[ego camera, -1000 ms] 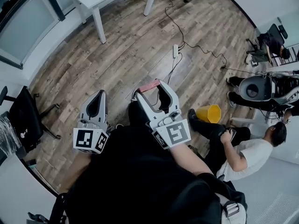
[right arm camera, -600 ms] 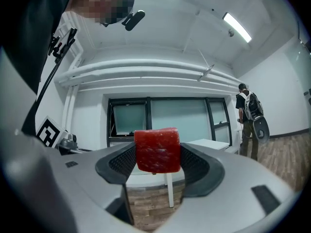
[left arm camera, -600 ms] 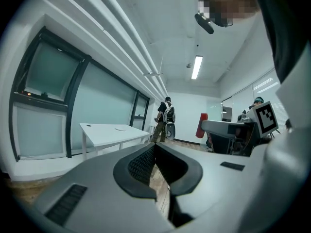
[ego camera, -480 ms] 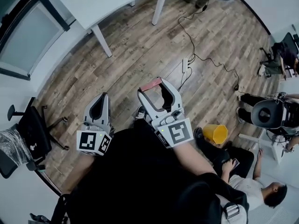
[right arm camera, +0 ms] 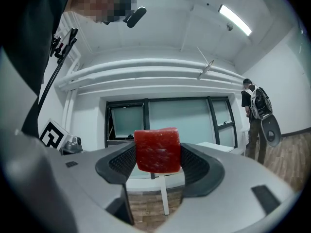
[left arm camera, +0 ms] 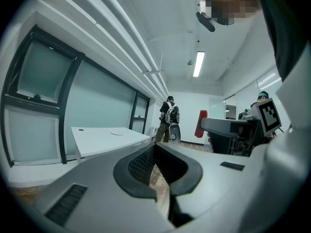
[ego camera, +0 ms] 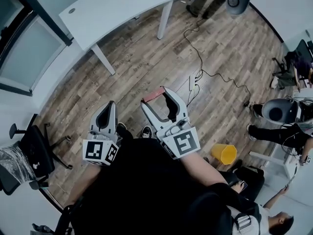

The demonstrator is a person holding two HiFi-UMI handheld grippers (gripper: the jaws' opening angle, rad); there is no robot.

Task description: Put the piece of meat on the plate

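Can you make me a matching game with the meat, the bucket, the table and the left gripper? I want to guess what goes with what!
Things:
1. meat
2. bucket
3. table
4. left gripper

Colour or state:
a. yellow
b. shut, nothing in it
c. red
d. white

Pairs: 1-c, 2-a, 3-d, 4-b

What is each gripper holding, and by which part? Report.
Right gripper clamps the piece of meat by its opposite sides; left gripper holds nothing, jaws shut.
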